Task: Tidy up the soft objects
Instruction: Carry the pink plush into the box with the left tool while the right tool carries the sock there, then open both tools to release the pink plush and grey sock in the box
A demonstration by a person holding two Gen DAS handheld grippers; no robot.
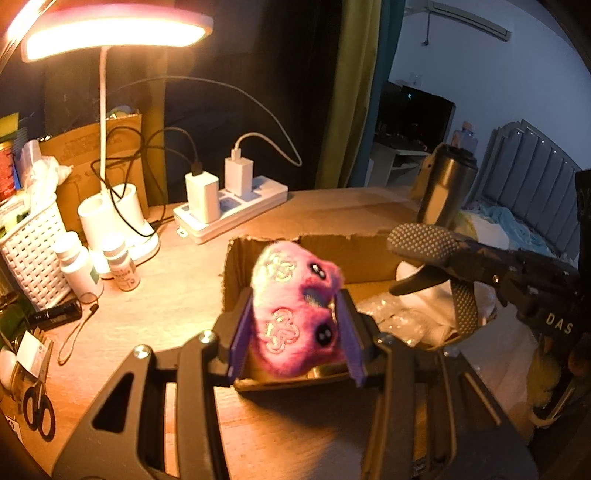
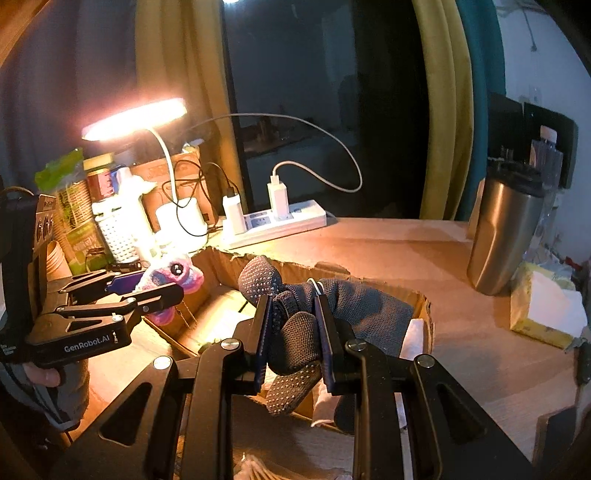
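Observation:
A fluffy pink plush toy (image 1: pixel 291 314) with black bead eyes is clamped between the purple pads of my left gripper (image 1: pixel 293 328), hanging over the near left corner of an open cardboard box (image 1: pixel 332 254). From the right wrist view the same plush toy (image 2: pixel 173 280) and left gripper (image 2: pixel 147 291) show at the box's left edge. My right gripper (image 2: pixel 293 332) is shut on a bunch of dark grey dotted grip socks (image 2: pixel 299 325) above the cardboard box (image 2: pixel 424 306). In the left wrist view those socks (image 1: pixel 424 240) and the right gripper (image 1: pixel 461 258) hang over the box's right side.
White cloth and crinkled plastic (image 1: pixel 406 314) lie inside the box. On the desk stand a lit lamp (image 1: pixel 110 33), a power strip (image 1: pixel 229 210) with chargers, bottles (image 1: pixel 77 266), a white basket (image 1: pixel 29 251), scissors (image 1: pixel 38 410), a steel tumbler (image 2: pixel 498 236) and a tissue pack (image 2: pixel 546 310).

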